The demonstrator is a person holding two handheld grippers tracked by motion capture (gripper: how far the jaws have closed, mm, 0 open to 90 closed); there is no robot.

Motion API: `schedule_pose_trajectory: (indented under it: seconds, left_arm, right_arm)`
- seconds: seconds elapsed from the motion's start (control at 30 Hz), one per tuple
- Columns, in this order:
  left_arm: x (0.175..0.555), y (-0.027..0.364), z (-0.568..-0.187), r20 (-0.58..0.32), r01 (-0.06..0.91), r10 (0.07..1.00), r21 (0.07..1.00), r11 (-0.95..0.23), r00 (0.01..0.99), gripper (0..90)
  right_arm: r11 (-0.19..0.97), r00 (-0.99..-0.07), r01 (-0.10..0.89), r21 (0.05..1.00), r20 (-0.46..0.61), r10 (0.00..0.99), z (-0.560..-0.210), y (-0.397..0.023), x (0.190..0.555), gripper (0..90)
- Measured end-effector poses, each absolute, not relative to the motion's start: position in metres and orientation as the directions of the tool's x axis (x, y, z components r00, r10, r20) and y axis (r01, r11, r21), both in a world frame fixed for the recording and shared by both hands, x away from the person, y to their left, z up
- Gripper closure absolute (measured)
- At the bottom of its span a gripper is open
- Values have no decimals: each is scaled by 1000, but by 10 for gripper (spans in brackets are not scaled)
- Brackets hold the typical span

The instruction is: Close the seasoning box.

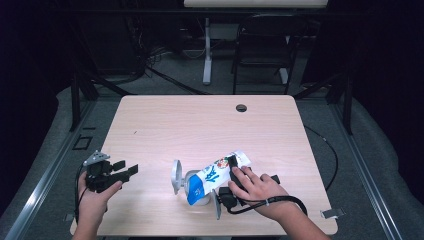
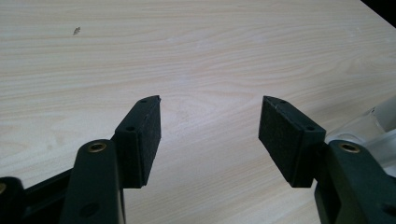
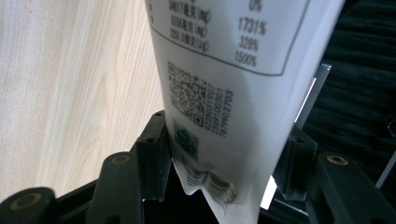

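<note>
Right gripper (image 3: 224, 154) pads clamp the pouch (image 1: 216, 176) end; left gripper (image 2: 210, 135) wide open, empty.
Pouch long axis runs near-left to far-right, mouth tipped over clear container (image 1: 192, 182), right of left gripper.

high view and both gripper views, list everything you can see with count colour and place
pouch: 1, white and blue with print, near edge of table, tilted over the jar, its end between the right gripper's jaws
jar: 1, clear, under the pouch's lower end
lid: 1, grey, on edge left of the jar
table: 1, light wood, centre, dark round hole near far edge
chair: 1, black, behind the table
left gripper: 1, black, near left corner, jaws open over bare wood
right gripper: 1, black, pads against the pouch
hands: 2, left hand and right hand, at near edge
</note>
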State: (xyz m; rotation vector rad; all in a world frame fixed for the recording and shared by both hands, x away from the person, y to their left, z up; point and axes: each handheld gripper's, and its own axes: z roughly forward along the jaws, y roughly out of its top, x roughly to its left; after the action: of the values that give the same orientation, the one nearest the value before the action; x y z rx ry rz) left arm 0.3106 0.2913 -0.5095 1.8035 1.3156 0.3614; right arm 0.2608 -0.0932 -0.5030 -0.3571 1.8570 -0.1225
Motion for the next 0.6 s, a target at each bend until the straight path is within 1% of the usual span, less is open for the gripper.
schedule_pose_trajectory:
  seconds: [0.6]
  left_arm:
    - [311,292,-509,-240,639,884,765,-83,402,395]
  right_arm:
    - [946,-271,-181,-267,-911,-309,-502,-93,261,470]
